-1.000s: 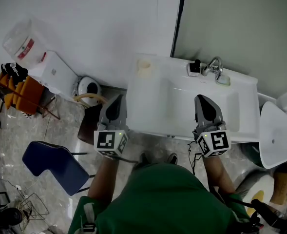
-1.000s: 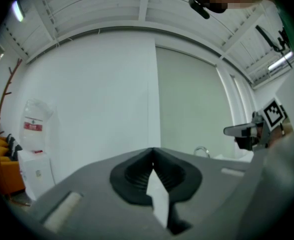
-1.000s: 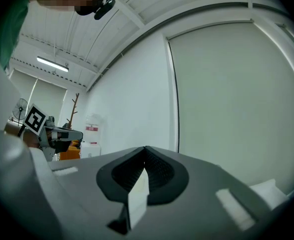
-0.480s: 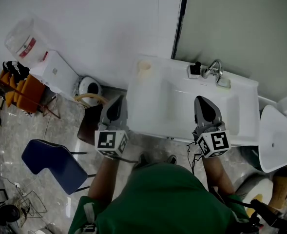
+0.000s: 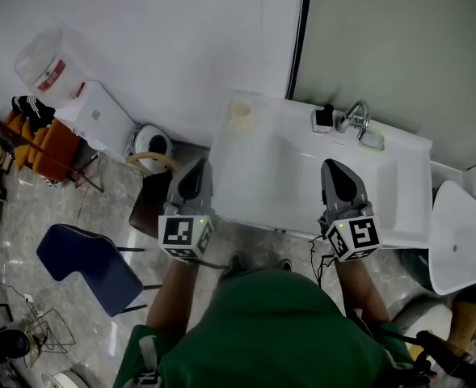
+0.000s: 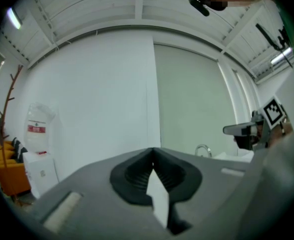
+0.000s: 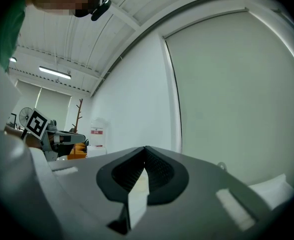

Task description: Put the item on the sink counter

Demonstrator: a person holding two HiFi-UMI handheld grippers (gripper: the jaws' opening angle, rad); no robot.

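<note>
My left gripper [image 5: 194,168] is clamped fully shut, its ribbed black pads pressed tip to tip with nothing between them. It hangs just beside the near left edge of the sink counter [image 5: 254,196]. My right gripper [image 5: 336,168] is the same: jaws together and empty, over the counter's near edge at the basin [image 5: 302,168].

The counter is glossy white, a rectangle with rounded corners. A curved chrome faucet [image 5: 355,115] stands at its far right. A small pale round cup [image 5: 239,110] stands on the far left corner, well apart from both grippers. I cannot tell whether it is the item meant.

Below, the floor [image 5: 52,217] is shiny grey marbled tile, and a blue chair [image 5: 88,261] stands to my left.
</note>
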